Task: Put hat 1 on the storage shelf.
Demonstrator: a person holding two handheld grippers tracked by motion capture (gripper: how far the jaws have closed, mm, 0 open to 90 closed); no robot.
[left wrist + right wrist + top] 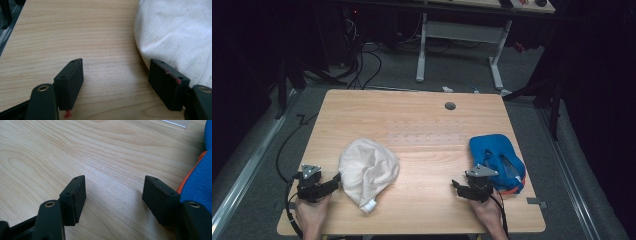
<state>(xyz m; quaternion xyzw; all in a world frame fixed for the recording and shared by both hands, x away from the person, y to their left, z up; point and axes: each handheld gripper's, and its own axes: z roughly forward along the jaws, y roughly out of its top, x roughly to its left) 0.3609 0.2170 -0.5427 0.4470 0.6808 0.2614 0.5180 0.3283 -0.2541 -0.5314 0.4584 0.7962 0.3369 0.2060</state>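
A cream cloth bag (367,171) lies crumpled on the left half of the wooden table (422,130). My left gripper (333,181) rests at the table's front left, open, with its tip at the bag's left edge. In the left gripper view its jaws (115,75) stand wide over bare wood, and the cream cloth (180,37) touches the outer side of the right jaw. A blue bag with orange trim (498,160) lies at the right. My right gripper (458,186) is open just left of it, over bare wood (113,192); the blue fabric (200,182) lies beside its right jaw.
A round cable hole (450,106) sits near the table's far edge. A small grey tab (537,202) lies at the front right corner. Beyond the table stand a white desk frame (459,40) and loose cables (362,65) on the grey floor.
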